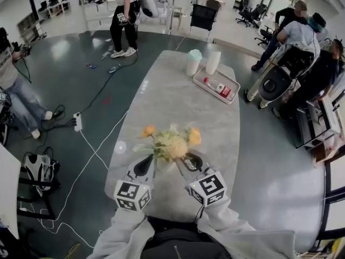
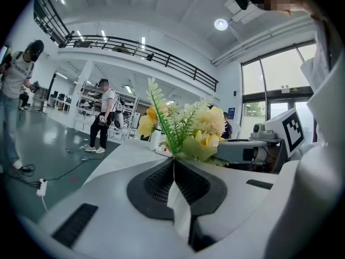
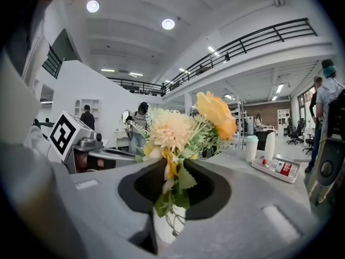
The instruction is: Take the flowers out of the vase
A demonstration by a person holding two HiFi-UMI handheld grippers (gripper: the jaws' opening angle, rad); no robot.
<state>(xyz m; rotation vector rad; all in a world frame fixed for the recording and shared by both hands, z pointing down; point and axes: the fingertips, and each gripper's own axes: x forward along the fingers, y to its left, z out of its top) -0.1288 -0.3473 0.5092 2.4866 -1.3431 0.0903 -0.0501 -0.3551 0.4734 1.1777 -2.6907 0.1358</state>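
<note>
A bunch of yellow, cream and orange flowers (image 1: 171,143) (image 2: 199,125) (image 3: 178,131) stands near the front of the grey table (image 1: 172,90). The blooms hide the vase in the head view. My left gripper (image 1: 148,163) (image 2: 173,163) comes in from the left, its jaws closed at the tips with the white vase (image 2: 179,204) wedged between them. From the right, my right gripper (image 1: 186,162) (image 3: 171,185) has its jaws drawn in around the green stems and leaves just above the vase's white neck (image 3: 168,226).
At the table's far end, a white tray (image 1: 232,99) holds a bottle (image 1: 218,87), with two pale cups (image 1: 193,62) beside it. A black chair (image 1: 204,16) stands beyond. People stand around the room. Cables and a power strip (image 1: 78,122) lie on the floor left.
</note>
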